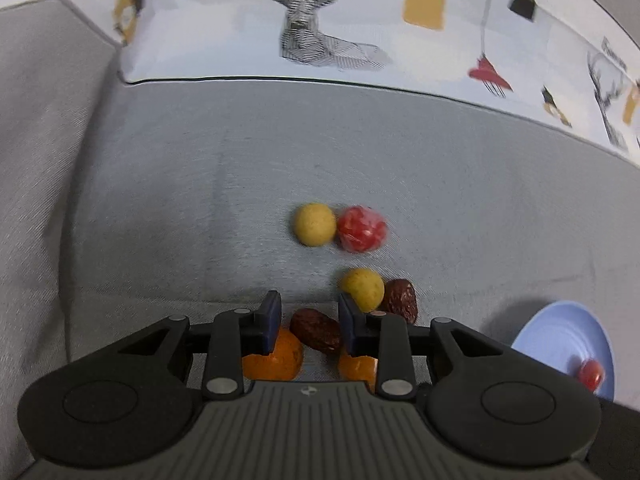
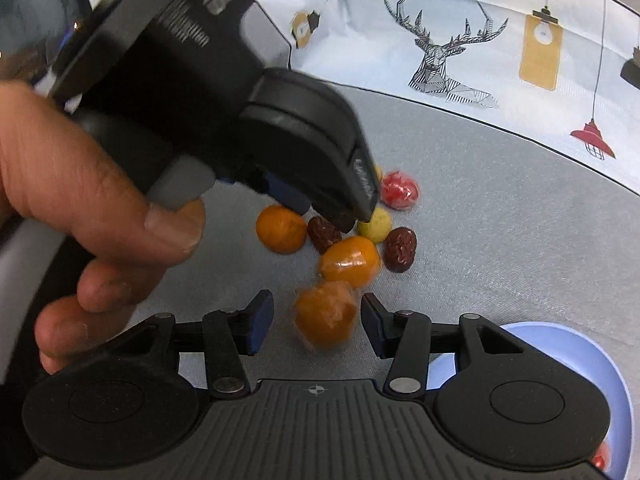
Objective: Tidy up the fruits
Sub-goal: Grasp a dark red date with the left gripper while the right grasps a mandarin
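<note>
Small fruits lie on a grey sofa seat. My left gripper (image 1: 308,322) stands open astride a brown date (image 1: 316,330), with two oranges (image 1: 276,356) partly hidden under its fingers. Beyond it lie a yellow fruit (image 1: 362,288), a second date (image 1: 400,300), another yellow fruit (image 1: 315,224) and a red wrapped fruit (image 1: 362,234). In the right wrist view, my right gripper (image 2: 316,322) is open around a blurred wrapped orange (image 2: 326,314), with gaps on both sides. The left gripper (image 2: 320,210), held by a hand (image 2: 80,184), hangs over the date (image 2: 323,234).
A light blue plate (image 1: 568,344) holding one red fruit (image 1: 591,374) sits at the right, also seen as the plate (image 2: 580,360) beside my right gripper. Deer-print cushions (image 1: 320,20) line the back. A grey armrest (image 1: 40,160) rises at the left.
</note>
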`<state>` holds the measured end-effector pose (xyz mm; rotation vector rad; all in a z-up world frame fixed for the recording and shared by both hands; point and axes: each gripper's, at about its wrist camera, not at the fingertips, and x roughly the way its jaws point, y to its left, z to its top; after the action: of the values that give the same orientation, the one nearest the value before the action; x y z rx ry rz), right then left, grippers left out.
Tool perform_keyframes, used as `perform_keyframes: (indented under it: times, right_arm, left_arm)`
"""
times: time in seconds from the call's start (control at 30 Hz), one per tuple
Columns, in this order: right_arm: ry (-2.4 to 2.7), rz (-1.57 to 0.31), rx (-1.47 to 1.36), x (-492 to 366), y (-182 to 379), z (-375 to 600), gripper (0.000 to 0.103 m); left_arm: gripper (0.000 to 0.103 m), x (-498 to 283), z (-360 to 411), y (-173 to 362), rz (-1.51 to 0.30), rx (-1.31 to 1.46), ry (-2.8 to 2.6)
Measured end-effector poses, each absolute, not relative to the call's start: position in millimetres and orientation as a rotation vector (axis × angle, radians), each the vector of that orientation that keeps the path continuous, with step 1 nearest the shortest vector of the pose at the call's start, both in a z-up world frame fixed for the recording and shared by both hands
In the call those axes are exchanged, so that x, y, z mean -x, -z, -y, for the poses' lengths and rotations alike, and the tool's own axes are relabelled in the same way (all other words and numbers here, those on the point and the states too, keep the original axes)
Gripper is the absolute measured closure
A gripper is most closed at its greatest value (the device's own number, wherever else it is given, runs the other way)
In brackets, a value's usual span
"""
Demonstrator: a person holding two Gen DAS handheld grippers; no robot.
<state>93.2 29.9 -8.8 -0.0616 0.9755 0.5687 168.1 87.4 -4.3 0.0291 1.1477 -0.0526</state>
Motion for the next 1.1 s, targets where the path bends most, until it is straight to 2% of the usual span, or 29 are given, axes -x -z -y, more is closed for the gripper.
perform_keyframes:
  times: [0.03,0.1,0.2,0.33,0.6,0.7,0.8,1.1]
  right_arm:
    - [-0.564,-0.976,0.067,-94,9,-30,0.053]
    - [-0.568,-0.98,0.051,-94,9,-28,0.066]
    - [-0.579,-0.978,0.055,-93,6,-27,0.066]
    - [-0.581,-0.953,0.068,-91,-4,-24,0.066]
    - [-0.534,-0.994,0.068,-99,7,-23,0.066]
    - [-0.533,-0.993,0.066,-98,9,-24,0.066]
    - [-0.532,-0.986,0.058,-99,8,-23,0.066]
    - [-0.493,-0.883,-0.029,-93,-10,-8,0.067]
  left_arm:
    - [0.068,-168,-84,5,-1.148,-0.046,0.061]
    - [0.068,-167,-79,6,-1.148,-0.079,0.07]
    - [0.067,-165,-80,7,-1.153,-0.087,0.075]
    - [0.061,-165,-92,4,-1.181,-0.073,0.001]
    - [0.061,-167,-82,10,-1.186,-0.082,0.034]
    - [0.062,-167,-79,12,-1.18,-0.109,0.035]
    - [0.069,-166,-77,12,-1.169,-0.122,0.035]
    - [0.069,-152,-82,-13,-1.043,-0.05,0.023]
